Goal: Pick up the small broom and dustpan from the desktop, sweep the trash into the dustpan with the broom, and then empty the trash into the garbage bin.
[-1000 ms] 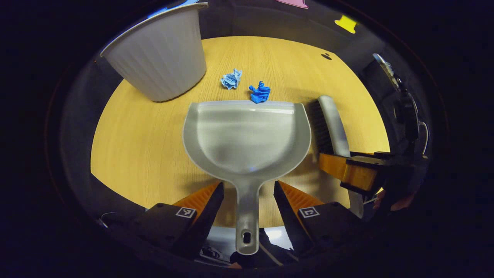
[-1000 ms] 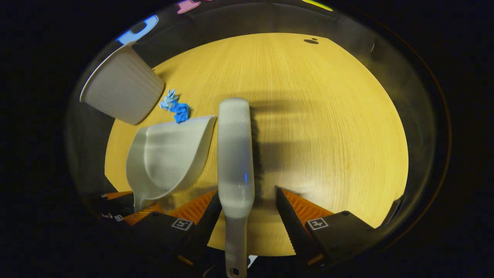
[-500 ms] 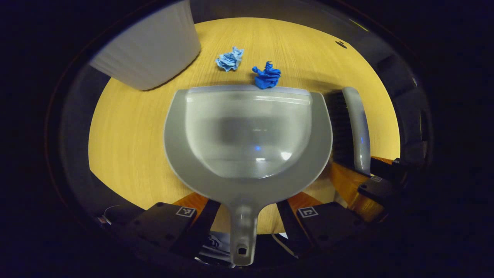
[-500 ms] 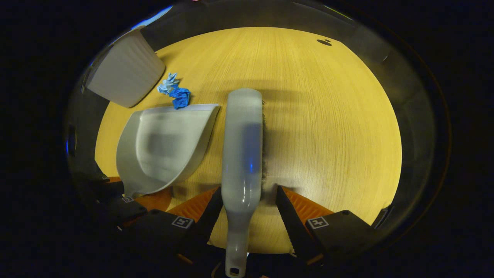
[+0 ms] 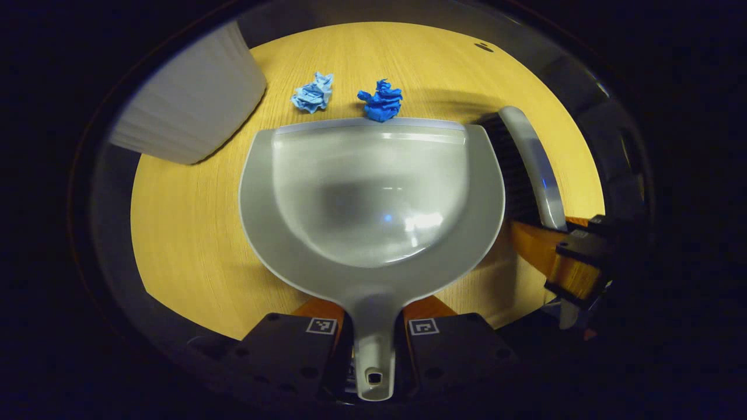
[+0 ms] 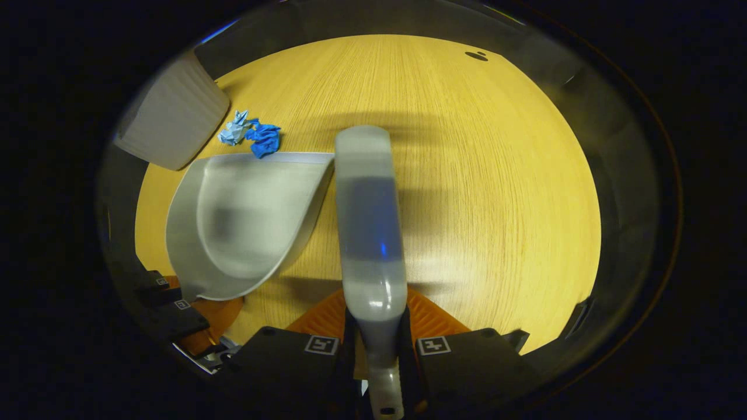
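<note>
Wooden surface (image 5: 192, 233) carries everything. At upper left of the left gripper view stands the bin (image 5: 192, 114). Centre frame, the dustpan (image 5: 373, 192) has its handle clenched by the left claw (image 5: 373, 344). The right claw (image 6: 376, 356) grips the broom (image 6: 367, 221). Two paper wads (image 5: 379, 100) lie at the pan's lip.
</note>
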`<state>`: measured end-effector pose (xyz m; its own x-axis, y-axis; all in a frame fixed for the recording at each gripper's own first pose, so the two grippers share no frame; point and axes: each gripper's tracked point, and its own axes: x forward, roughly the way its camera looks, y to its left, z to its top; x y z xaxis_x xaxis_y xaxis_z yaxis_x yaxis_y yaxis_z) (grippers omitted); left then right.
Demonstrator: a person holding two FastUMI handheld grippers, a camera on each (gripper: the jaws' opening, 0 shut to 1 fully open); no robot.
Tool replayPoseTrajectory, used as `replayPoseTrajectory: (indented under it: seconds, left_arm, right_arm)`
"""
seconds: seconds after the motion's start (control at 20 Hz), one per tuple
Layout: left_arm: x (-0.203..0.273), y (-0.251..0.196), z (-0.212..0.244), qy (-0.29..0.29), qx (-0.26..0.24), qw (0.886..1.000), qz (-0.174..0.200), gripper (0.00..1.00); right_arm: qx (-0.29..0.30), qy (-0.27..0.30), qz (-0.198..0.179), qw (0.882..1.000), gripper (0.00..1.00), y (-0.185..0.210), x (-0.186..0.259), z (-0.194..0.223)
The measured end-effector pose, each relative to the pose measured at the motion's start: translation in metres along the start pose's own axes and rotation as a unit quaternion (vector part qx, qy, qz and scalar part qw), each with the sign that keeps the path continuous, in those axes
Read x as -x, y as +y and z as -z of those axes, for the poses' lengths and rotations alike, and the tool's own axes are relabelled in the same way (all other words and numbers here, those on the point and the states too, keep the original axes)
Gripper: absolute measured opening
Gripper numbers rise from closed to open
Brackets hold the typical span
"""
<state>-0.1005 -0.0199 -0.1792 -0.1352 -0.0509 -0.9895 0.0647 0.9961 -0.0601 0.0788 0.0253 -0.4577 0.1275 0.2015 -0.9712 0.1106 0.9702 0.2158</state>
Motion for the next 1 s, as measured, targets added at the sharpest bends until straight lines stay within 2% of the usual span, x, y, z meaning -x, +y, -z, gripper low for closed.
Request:
replayPoseTrajectory:
  seconds: [0.1, 0.15, 0.2, 0.3, 0.4, 0.45, 0.5, 0.6, 0.65, 0.75, 0.8, 1.0]
  left_arm:
    - [0.002, 0.002, 0.007, 0.004, -0.032, 0.999, 0.005, 0.27]
    - [0.003, 0.002, 0.010, 0.002, -0.044, 0.999, 0.011, 0.28]
    - [0.004, 0.003, 0.015, 0.003, -0.057, 0.998, 0.019, 0.25]
    - [0.005, 0.015, 0.021, 0.005, -0.072, 0.997, 0.014, 0.26]
    - [0.003, 0.026, 0.029, 0.010, -0.073, 0.997, 0.005, 0.26]
    - [0.004, 0.031, 0.032, 0.009, -0.073, 0.997, 0.005, 0.27]
    - [0.004, 0.037, 0.036, 0.014, -0.072, 0.997, 0.000, 0.25]
    - [0.007, 0.044, 0.043, 0.017, -0.061, 0.998, -0.004, 0.26]
    - [0.007, 0.045, 0.043, 0.018, -0.054, 0.998, -0.003, 0.26]
    - [0.006, 0.048, 0.043, 0.019, -0.050, 0.999, -0.005, 0.25]
    - [0.007, 0.049, 0.044, 0.020, -0.049, 0.999, -0.004, 0.26]
    - [0.006, 0.049, 0.045, 0.037, -0.056, 0.998, -0.006, 0.26]
  right_arm:
    - [-0.014, 0.025, -0.017, 0.999, 0.23, -0.004, 0.002, -0.004]
    - [-0.009, 0.013, -0.013, 1.000, 0.17, -0.007, 0.003, -0.016]
    - [0.014, 0.004, 0.001, 1.000, 0.23, -0.013, 0.008, -0.030]
    - [0.073, -0.037, 0.028, 0.996, 0.22, -0.019, 0.023, -0.077]
    - [0.128, -0.063, 0.027, 0.989, 0.22, 0.001, 0.035, -0.129]
    - [0.179, -0.076, 0.036, 0.980, 0.21, 0.009, 0.037, -0.158]
    - [0.246, -0.089, 0.064, 0.963, 0.22, 0.010, 0.038, -0.189]
    - [0.375, -0.104, 0.109, 0.915, 0.22, 0.021, 0.035, -0.245]
    - [0.404, -0.095, 0.116, 0.902, 0.22, 0.030, 0.030, -0.258]
    - [0.419, -0.066, 0.106, 0.899, 0.22, 0.050, 0.006, -0.257]
    - [0.433, -0.054, 0.106, 0.893, 0.22, 0.054, -0.005, -0.256]
    - [0.517, 0.013, 0.145, 0.844, 0.22, 0.054, -0.036, -0.235]
